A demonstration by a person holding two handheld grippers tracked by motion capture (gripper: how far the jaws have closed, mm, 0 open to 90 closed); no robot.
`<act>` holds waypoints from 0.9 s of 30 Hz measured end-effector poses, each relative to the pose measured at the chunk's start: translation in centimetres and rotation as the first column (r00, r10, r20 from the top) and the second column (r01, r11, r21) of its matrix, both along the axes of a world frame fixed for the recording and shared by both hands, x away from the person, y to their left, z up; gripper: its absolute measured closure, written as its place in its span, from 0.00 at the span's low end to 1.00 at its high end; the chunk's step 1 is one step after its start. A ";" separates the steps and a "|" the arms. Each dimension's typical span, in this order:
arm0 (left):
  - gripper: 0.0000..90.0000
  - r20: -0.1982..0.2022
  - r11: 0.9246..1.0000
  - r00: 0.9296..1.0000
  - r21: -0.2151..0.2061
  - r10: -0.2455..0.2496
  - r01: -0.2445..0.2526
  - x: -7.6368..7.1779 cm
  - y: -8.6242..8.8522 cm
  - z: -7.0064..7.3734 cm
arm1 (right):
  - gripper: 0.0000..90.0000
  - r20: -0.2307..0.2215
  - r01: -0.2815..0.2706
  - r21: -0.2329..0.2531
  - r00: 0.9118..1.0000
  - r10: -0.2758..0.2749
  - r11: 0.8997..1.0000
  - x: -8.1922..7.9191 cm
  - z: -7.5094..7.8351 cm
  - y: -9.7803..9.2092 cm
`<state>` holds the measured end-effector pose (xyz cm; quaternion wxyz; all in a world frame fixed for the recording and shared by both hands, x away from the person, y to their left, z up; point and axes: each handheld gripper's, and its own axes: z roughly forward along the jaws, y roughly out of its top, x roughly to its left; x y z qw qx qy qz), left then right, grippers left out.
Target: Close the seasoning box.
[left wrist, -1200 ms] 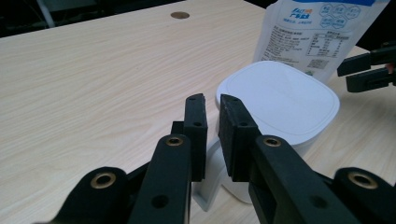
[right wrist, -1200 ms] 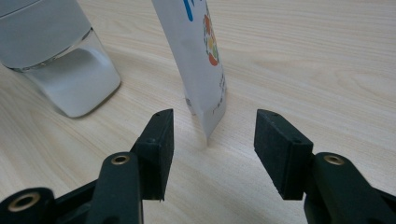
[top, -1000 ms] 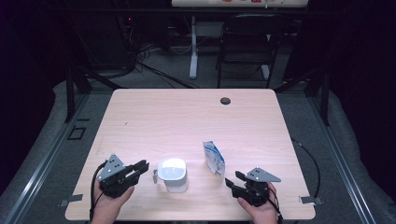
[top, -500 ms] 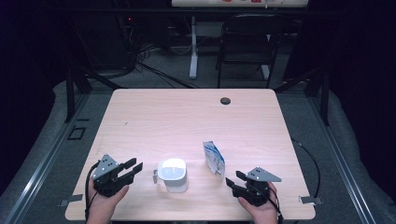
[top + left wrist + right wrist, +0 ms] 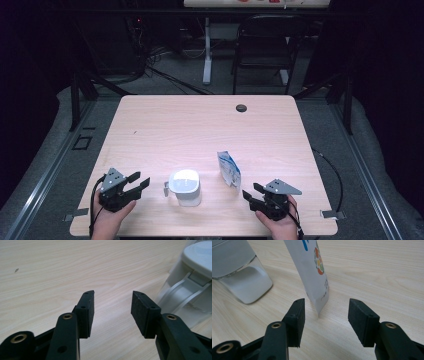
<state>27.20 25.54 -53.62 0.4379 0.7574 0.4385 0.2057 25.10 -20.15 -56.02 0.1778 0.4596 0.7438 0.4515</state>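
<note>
**Both grippers released, nothing grasped yet**

At the left, the left gripper (image 5: 134, 181) is held low over the surface (image 5: 200, 130), its jaws spread and empty. Just to its right the white jug (image 5: 185, 187) is seen standing upright with its lid on, its handle turned toward that gripper. Further right, the pouch (image 5: 229, 168) stands upright, near the jug but apart from it. At the far right, the right gripper (image 5: 252, 193) is pointed at the pouch's lower corner, jaws apart, no contact made. The work is judged barely begun: both grasps are left. Against the earlier frame, the left gripper has been drawn slightly back toward the near edge; jug, pouch and right gripper are unchanged.
</note>
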 end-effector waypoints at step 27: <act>0.52 -0.032 0.999 0.998 -0.022 0.047 -0.048 0.5 0.9 -1.3 | 0.52 0.002 0.010 -0.019 1.000 -0.010 1.000 0.2 -0.4 0.1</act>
